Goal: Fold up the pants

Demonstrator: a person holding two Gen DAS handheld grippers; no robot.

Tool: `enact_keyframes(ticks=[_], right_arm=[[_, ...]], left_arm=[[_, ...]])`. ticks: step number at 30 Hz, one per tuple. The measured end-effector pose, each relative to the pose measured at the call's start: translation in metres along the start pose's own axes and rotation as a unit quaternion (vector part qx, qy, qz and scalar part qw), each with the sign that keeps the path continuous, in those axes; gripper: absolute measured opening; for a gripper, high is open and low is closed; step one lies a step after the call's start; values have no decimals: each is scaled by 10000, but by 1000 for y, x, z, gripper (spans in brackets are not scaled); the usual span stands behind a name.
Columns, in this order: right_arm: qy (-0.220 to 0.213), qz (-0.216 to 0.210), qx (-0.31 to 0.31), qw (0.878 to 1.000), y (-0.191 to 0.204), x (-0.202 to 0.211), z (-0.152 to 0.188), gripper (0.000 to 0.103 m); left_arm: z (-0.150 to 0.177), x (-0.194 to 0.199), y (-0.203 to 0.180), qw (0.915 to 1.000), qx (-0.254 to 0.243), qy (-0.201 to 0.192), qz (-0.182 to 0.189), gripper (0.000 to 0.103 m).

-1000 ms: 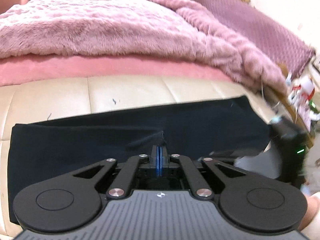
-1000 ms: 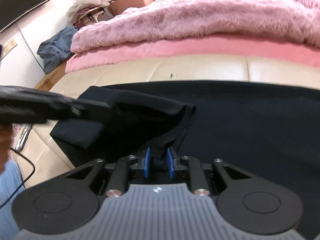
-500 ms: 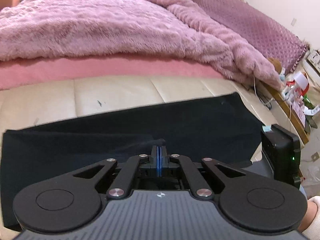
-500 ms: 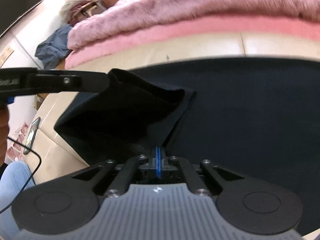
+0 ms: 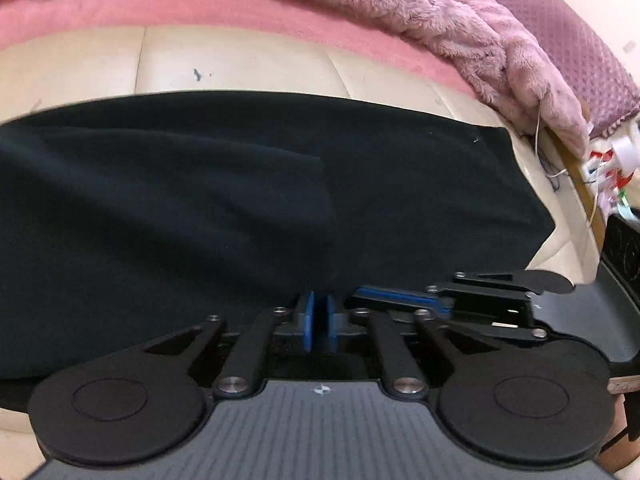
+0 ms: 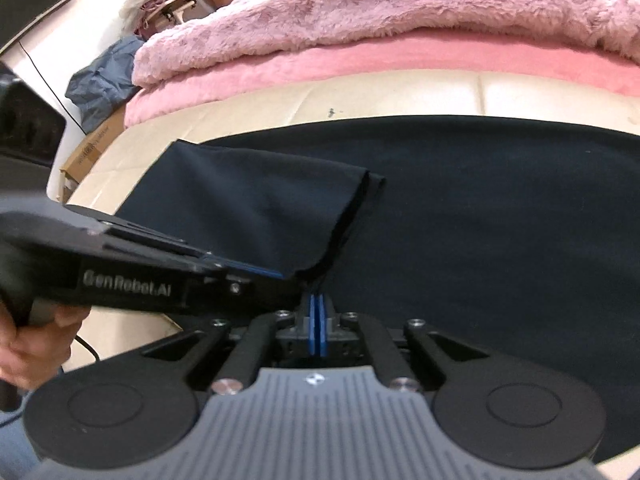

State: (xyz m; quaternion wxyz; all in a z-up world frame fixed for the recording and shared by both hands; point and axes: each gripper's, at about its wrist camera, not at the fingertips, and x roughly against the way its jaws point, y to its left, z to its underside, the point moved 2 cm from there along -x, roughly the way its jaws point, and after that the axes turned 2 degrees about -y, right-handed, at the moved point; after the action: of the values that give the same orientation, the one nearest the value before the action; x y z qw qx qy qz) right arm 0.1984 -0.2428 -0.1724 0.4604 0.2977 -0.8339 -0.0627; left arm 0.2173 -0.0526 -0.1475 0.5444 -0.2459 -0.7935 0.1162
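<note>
Dark navy pants [image 5: 240, 200] lie spread on a cream cushioned surface [image 5: 240, 64]. In the right wrist view the pants [image 6: 480, 220] have their left end folded over into a flap [image 6: 248, 208]. My left gripper [image 5: 319, 312] is nearly shut, its blue pads pinching the near edge of the fabric. My right gripper [image 6: 318, 304] is shut on the fabric at the flap's near corner. The two grippers sit side by side: the right one shows in the left wrist view [image 5: 400, 304], the left one in the right wrist view [image 6: 240, 272].
A fluffy pink blanket [image 6: 360, 12] and a pink sheet [image 5: 200, 8] lie behind the cream surface. A purple pillow [image 5: 560, 12] is at the far right. A blue cloth bundle [image 6: 104, 80] and a cardboard box [image 6: 92, 144] are at the left.
Both grippers have come together at the near edge, carrying the left end of the pants over to the right. The left pads have parted slightly. The right gripper closed on the fabric.
</note>
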Motion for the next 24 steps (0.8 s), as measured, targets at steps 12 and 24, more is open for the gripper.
enact_keyframes(ticks=[12,24], right_arm=[[-508,-389,-1410,9879,-28,3,-22,33],[-562,-924,-2698,9568,-56,-39,-17,8]], left_arm=[[-17,39,45,9947,-24,-703,-750,19],[-15,18,52,9952,30,-712,-664,18]])
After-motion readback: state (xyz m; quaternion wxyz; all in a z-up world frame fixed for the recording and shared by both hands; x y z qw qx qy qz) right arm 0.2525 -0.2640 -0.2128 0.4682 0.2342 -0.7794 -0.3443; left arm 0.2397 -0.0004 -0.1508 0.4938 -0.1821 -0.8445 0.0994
